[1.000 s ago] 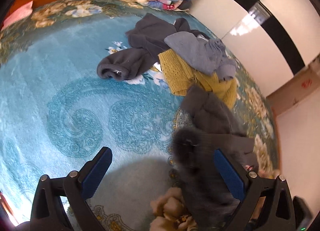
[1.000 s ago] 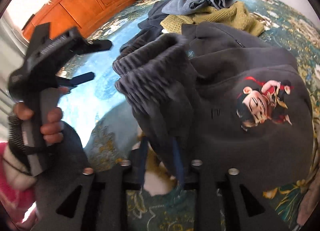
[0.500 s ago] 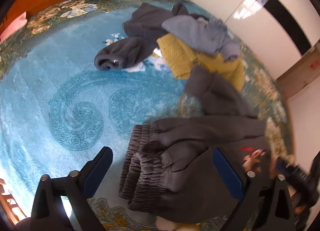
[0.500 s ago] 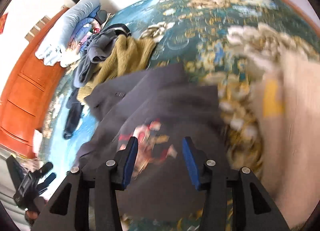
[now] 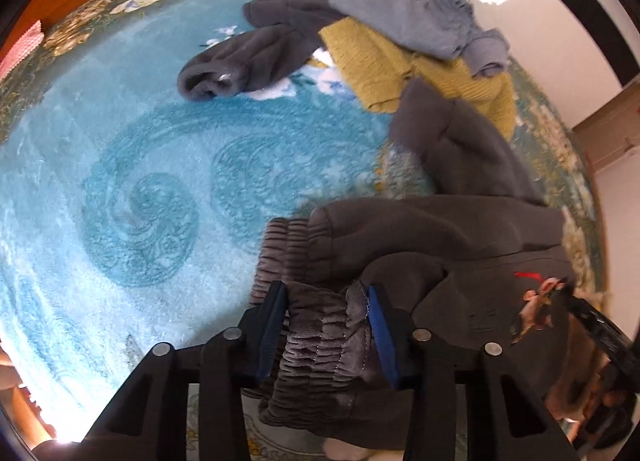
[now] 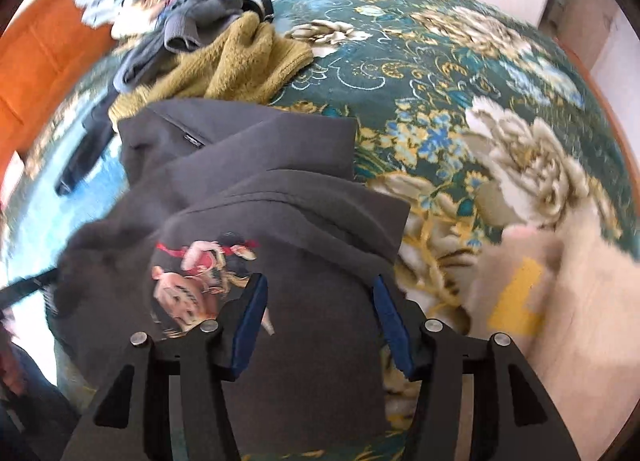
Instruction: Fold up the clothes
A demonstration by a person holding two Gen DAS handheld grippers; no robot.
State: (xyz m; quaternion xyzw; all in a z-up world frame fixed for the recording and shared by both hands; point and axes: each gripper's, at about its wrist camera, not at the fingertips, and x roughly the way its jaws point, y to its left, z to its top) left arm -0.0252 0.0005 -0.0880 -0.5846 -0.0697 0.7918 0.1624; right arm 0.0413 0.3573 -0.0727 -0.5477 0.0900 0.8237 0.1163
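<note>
Two views: left wrist, then right wrist.
Left gripper point(image 5: 327, 303): jaws just closing, clamped on the ribbed waistband point(image 5: 320, 345) of the dark grey trousers point(image 5: 432, 245).
Trousers: on the blue blanket point(image 5: 120, 165), below the yellow sweater point(image 5: 384, 61).
Right gripper point(image 6: 319, 293): jaws just opening, apart over the trousers beside the cartoon print point(image 6: 196, 273); pads clear of cloth.

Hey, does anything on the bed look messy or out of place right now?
Yes. Beyond the dark grey sweatshirt with a cartoon print, unfolded clothes lie heaped on the blue patterned blanket: a mustard knit sweater with a crumpled grey-blue garment on top, and a dark fleece piece trailing a sleeve.
</note>
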